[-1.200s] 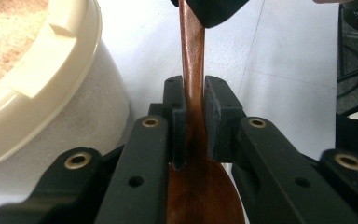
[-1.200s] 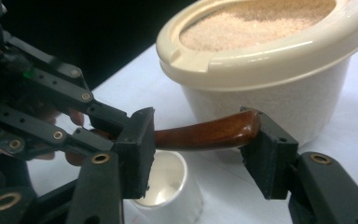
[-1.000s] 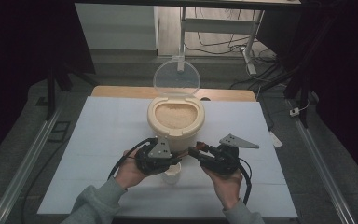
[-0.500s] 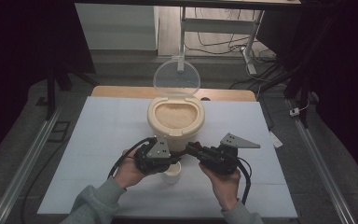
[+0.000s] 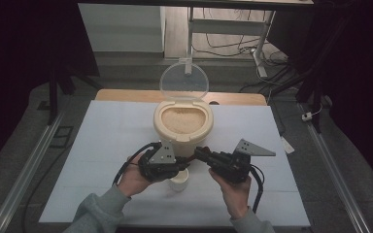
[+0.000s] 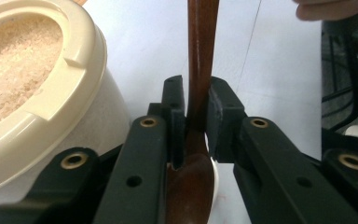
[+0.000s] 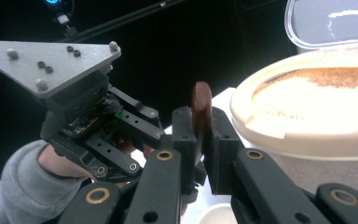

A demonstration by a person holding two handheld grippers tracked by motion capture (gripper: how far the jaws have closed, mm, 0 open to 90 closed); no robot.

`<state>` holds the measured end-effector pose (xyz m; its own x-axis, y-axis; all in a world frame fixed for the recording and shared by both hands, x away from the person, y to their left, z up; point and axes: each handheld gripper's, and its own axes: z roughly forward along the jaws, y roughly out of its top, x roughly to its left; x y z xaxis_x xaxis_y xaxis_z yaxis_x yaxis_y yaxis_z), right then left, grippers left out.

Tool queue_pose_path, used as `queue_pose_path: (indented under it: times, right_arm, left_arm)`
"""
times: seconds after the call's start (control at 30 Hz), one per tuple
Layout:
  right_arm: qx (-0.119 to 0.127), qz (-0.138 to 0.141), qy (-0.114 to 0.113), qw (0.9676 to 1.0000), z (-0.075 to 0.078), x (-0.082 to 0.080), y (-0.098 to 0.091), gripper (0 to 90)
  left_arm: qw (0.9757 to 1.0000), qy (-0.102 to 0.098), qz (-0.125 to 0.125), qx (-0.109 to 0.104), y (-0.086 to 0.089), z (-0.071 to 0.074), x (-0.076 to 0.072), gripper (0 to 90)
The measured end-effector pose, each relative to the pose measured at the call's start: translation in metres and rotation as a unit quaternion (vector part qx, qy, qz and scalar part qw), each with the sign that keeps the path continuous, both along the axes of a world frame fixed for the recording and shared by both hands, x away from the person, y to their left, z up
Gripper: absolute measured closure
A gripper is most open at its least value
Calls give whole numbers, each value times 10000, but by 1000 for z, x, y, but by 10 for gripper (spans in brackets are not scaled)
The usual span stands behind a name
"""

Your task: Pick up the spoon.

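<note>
Since the frame a second ago, the right tongs [image 5: 200,154] have been closing, and their pads are now pressing on the handle end of the brown wooden spoon [image 5: 190,158]; both hands are staying where they were, just in front of the cream rice container [image 5: 183,121]. The left tongs [image 5: 178,165] are gripping the same spoon near its bowl: in the left gripper view the spoon [image 6: 200,70] is running straight up between the two black pads, with its bowl lying below them. In the right gripper view the spoon's rounded handle tip [image 7: 201,105] is sticking up between that gripper's clamped pads, and the left tongs [image 7: 135,154], with their grey three-cornered plate, are showing behind it.

The spoon is lying level between the two tongs, right in front of the container and just above a small white cup [image 5: 178,182] that is standing on the white bench [image 5: 102,145], nearer the person than the container. The container is holding pale grain [image 5: 182,119], and its clear lid [image 5: 184,81] is standing upright behind the opening.
</note>
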<state>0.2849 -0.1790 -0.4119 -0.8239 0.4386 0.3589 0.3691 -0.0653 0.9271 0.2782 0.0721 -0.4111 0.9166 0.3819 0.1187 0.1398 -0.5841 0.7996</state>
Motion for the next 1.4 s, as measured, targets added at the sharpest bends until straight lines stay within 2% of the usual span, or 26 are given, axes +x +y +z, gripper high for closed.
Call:
queue_pose_path:
  times: [0.1, 0.13, 0.3, 0.37, 0.4, 0.47, 0.53, 0.63, 0.67, 0.7, 0.73, 0.77, 0.9, 0.93, 0.97, 1.0, 1.03, 1.07, 1.1, 1.13, 1.17, 1.2, 1.23, 1.27, 1.3, 1.4]
  right_arm:
    - [50, -4, -28, 10000, 1, 0, -2, 831]
    - [64, -21, -41, 10000, 1, 0, -3, 831]
    - [181, -42, -128, 9997, 3, 0, -8, 831]
    - [170, -60, -182, 9997, 4, 0, -9, 831]
    - [174, -63, -197, 9996, 5, -1, -10, 831]
    - [174, -55, -226, 9996, 6, 0, -11, 831]
    - [171, -70, -243, 9995, 6, 0, -12, 831]
    - [175, -103, -273, 9994, 7, 1, -16, 831]
    - [193, -114, -278, 9994, 8, 1, -18, 831]
    - [193, -114, -278, 9994, 8, 1, -18, 831]
    - [206, -140, -308, 9992, 9, 1, -21, 831]
    - [206, -140, -308, 9992, 9, 1, -21, 831]
    - [253, -193, -390, 9987, 13, 2, -28, 831]
    - [258, -192, -414, 9986, 14, 1, -29, 831]
    - [271, -196, -427, 9985, 14, 1, -30, 831]
    - [285, -206, -449, 9984, 15, 1, -31, 831]
    - [295, -208, -462, 9983, 16, 1, -32, 831]
    - [302, -213, -482, 9982, 17, 1, -33, 831]
    - [302, -213, -482, 9982, 17, 1, -33, 831]
    - [332, -226, -515, 9979, 19, 2, -35, 831]
    - [350, -230, -532, 9977, 20, 2, -37, 831]
    - [350, -230, -532, 9977, 20, 2, -37, 831]
    - [370, -249, -596, 9972, 22, 1, -39, 831]
    - [369, -258, -609, 9971, 23, 1, -40, 831]
    - [372, -279, -644, 9968, 25, 1, -41, 831]
    - [412, -333, -691, 9962, 28, 1, -46, 831]
  left_arm:
    - [10000, 39, 10, -50, 1, 0, 0, 680]
    - [10000, 52, 13, -72, 1, 0, 0, 680]
    - [9997, 6, 169, -191, 2, -1, -1, 437]
    - [9989, -11, 283, -371, 6, 0, -5, 362]
    - [9989, -11, 283, -371, 6, 0, -5, 333]
    - [9978, 25, 370, -540, 14, 1, -9, 302]
    - [9971, 68, 445, -608, 20, 0, -12, 282]
    - [9966, 100, 542, -615, 29, -3, -15, 270]
    - [9959, 141, 661, -606, 40, -8, -18, 266]
    - [9959, 141, 661, -606, 40, -8, -18, 264]
    - [9948, 182, 804, -603, 51, -13, -20, 263]
    - [9948, 182, 804, -603, 51, -13, -20, 262]
    - [9913, 273, 1135, -613, 74, -23, -22, 257]
    - [9901, 285, 1232, -608, 79, -26, -23, 256]
    - [9878, 322, 1399, -597, 91, -33, -25, 256]
    - [9878, 322, 1399, -597, 91, -33, -25, 254]
    - [9867, 346, 1473, -590, 98, -37, -27, 253]
    - [9837, 397, 1650, -597, 111, -45, -30, 252]
    - [9837, 397, 1650, -597, 111, -45, -30, 251]
    - [9822, 444, 1719, -614, 117, -49, -32, 250]
    - [9791, 528, 1860, -634, 129, -57, -35, 248]
    - [9791, 528, 1860, -634, 129, -57, -35, 247]
    - [9765, 588, 1975, -633, 140, -64, -37, 247]
    - [9754, 626, 2019, -631, 145, -67, -38, 245]
    - [9754, 626, 2019, -631, 145, -67, -38, 241]
    - [9707, 783, 2159, -704, 158, -76, -39, 233]
